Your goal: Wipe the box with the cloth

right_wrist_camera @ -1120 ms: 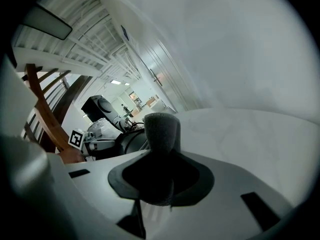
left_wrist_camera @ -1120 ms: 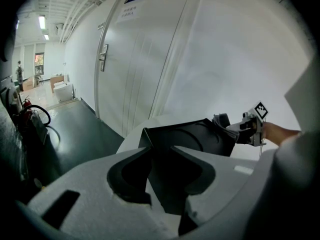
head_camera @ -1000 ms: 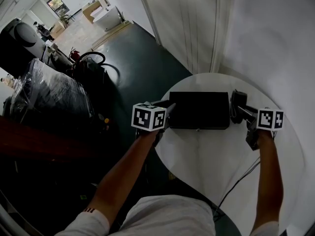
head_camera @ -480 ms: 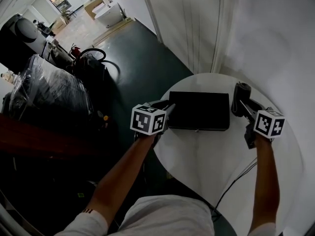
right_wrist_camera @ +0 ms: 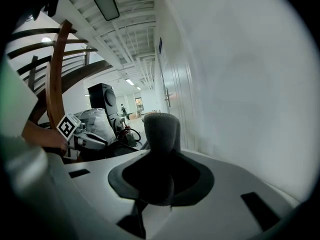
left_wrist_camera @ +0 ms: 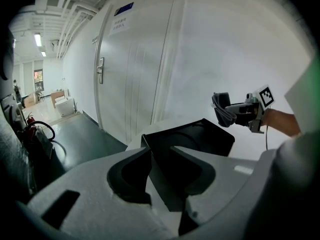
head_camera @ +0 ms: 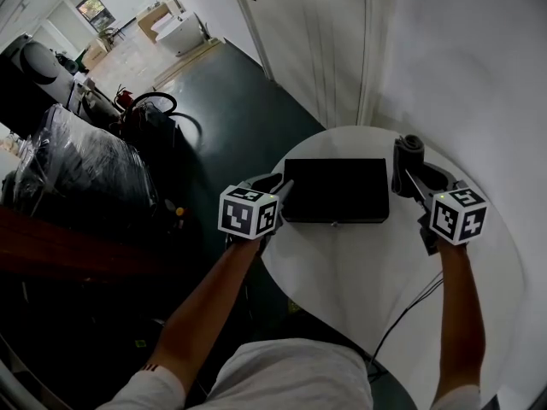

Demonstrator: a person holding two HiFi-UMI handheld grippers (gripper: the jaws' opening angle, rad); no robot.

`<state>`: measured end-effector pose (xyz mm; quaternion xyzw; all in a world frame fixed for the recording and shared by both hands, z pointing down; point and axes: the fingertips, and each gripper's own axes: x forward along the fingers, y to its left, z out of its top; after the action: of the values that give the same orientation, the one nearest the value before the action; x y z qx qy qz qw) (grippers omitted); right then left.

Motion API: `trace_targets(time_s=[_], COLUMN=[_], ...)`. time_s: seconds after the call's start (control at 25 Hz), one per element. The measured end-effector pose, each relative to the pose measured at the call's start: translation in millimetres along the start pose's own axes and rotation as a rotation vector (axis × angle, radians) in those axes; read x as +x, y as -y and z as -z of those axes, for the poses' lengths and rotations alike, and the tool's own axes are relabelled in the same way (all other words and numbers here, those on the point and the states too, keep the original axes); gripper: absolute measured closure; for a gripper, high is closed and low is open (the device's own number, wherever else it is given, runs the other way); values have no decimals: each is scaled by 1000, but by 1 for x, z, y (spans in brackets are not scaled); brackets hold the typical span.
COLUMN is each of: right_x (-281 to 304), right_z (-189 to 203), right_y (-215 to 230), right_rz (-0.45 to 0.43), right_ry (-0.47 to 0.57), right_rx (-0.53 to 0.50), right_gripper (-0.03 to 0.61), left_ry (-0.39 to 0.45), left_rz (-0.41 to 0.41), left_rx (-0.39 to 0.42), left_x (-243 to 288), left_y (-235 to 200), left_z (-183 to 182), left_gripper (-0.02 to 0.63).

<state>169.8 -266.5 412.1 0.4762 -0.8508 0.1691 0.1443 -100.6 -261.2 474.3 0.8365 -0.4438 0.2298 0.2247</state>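
Note:
A flat black box lies on the round white table. My left gripper is at the box's left end. In the left gripper view the corner of the box sits clamped between the jaws. My right gripper is lifted beside the box's far right corner, shut on a rolled dark grey cloth. That cloth stands upright between the jaws in the right gripper view. From the left gripper view, the cloth hangs above the table, apart from the box.
A thin black cable runs over the table's near right side. A white wall and door stand right behind the table. Dark floor and a plastic-wrapped bulk lie to the left, past the table edge.
My right gripper has risen and rolled with the cloth, which now sits higher by the box's far right corner. The left gripper and the box have kept their place.

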Motion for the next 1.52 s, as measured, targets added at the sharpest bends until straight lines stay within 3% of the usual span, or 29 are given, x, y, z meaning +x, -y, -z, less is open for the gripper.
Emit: trace_targets(time_s=[0.52, 0.92, 1.52], right_x=[22, 52, 43], right_z=[9, 51, 73], right_y=[13, 30, 13], right_rz=[9, -110, -187], right_ry=[-24, -96, -197], right_rx=[23, 298, 295], right_gripper=[483, 483, 483], left_ry=[-24, -32, -28], left_rz=[1, 15, 13], left_rx=[-11, -32, -46], left_x=[-1, 2, 6], left_y=[-1, 0, 0], left_z=[7, 7, 5], left_gripper=[489, 494, 509])
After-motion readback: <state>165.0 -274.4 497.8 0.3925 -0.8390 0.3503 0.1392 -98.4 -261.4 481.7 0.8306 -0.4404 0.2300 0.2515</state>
